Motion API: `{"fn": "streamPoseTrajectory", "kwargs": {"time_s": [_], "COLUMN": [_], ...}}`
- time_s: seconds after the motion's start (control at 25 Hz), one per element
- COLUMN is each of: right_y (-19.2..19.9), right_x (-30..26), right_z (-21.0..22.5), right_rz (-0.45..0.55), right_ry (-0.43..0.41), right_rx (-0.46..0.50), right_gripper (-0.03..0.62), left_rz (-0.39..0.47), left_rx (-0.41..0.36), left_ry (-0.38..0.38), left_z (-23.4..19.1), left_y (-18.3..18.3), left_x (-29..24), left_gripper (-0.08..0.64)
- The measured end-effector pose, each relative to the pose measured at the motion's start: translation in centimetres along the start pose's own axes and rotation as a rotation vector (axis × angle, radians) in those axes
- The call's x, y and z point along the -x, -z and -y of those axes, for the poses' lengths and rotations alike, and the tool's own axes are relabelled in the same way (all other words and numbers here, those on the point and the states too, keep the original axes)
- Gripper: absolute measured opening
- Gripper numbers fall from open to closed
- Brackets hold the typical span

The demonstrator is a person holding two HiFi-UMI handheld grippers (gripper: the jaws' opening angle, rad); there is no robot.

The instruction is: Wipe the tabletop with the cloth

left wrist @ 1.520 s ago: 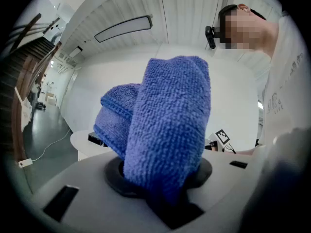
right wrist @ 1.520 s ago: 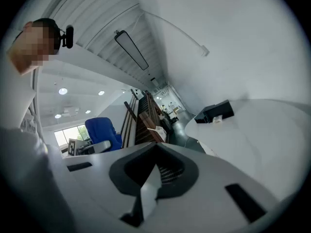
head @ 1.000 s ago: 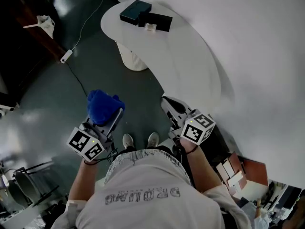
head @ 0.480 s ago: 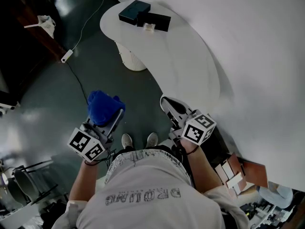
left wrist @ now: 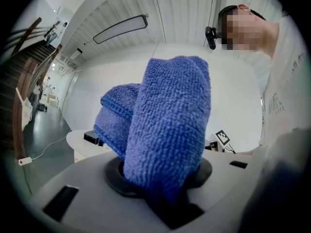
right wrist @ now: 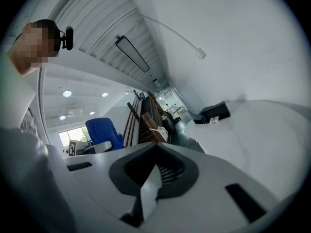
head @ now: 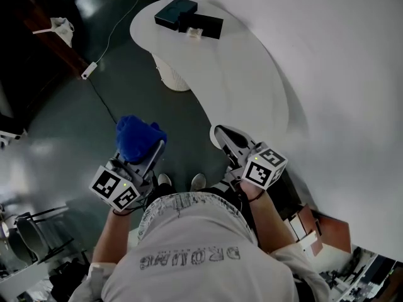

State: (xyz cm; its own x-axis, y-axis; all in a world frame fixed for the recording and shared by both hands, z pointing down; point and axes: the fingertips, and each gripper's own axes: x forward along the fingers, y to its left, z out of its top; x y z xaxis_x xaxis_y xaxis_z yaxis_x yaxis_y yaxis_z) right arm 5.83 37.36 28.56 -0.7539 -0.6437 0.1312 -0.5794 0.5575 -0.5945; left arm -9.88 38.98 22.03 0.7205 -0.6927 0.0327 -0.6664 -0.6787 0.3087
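Note:
A blue cloth (head: 137,138) is bunched up between the jaws of my left gripper (head: 148,152), which is shut on it above the dark floor, left of the person's feet. In the left gripper view the cloth (left wrist: 165,130) fills the middle and hides the fingertips. My right gripper (head: 224,134) has its jaws together with nothing in them, near the near edge of the white tabletop (head: 245,74). From the right gripper (right wrist: 151,177) view the tabletop (right wrist: 262,130) stretches ahead on the right, and the cloth (right wrist: 104,132) shows at the left.
Two dark boxes (head: 176,12) (head: 208,25) and a small white item (head: 194,34) sit at the table's far end. A white ribbed pedestal (head: 173,77) stands under it. A cable and a power strip (head: 88,70) lie on the floor; a chair (head: 25,238) stands at the lower left.
Both grippers stay almost where they were, the cloth still held in the left one. The person's feet have drawn back a little.

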Motion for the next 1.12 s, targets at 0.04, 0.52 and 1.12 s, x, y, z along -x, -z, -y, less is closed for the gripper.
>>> {"fn": "streamPoseTrajectory", "kwargs": {"time_s": [0.04,0.52,1.12], "right_y": [0.0,-0.6,-1.6], "right_x": [0.1,-0.3,-6.2], "right_z": [0.1,2.3,4.2], "right_rz": [-0.003,-0.032,-0.056], "right_ry": [-0.003,-0.01,0.017], "right_rx": [-0.001,-0.019,-0.021], "right_gripper": [0.006,0.006,0.008], "left_rz": [0.0,0.002,-0.011], "left_rx": [0.0,0.01,0.038], "left_ry": [-0.003,-0.024,0.0], "left_z": [0.1,-0.6,-6.8], "left_y": [0.1,0.2,-0.5], "left_x": [-0.1,-2.0,-4.2], "left_gripper": [0.155,0.155,0.155]}}
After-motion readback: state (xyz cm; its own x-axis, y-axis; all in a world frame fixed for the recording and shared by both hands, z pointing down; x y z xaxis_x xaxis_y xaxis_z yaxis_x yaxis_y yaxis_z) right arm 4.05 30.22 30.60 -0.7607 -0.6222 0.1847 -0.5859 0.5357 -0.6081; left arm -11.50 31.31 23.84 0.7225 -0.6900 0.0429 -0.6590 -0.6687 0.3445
